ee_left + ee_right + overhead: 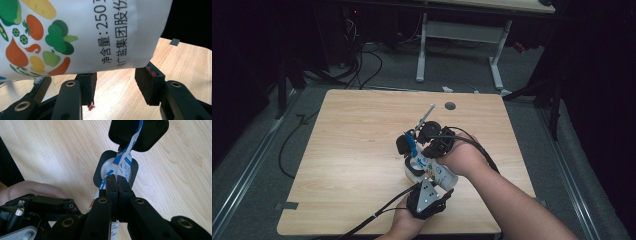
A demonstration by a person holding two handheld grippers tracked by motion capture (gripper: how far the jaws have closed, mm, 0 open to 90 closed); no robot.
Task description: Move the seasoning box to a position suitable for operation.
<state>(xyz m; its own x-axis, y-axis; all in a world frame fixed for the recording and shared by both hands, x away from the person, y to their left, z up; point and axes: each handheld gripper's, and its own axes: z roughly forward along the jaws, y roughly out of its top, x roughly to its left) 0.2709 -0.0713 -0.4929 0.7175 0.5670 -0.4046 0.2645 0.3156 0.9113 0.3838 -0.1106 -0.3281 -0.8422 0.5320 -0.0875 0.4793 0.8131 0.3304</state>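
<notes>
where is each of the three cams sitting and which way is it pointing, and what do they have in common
High view: above the person's side, facing forward and down on the wooden table; both forearms enter from below, left gripper, right gripper.
Left gripper view: rides the left gripper, looking along its parted jaws at the white printed bag.
Right gripper view: rides the right gripper, jaws pinched on the bag's edge over a black lidded container; a hand shows at left.
All three views share the bag and tabletop.
</notes>
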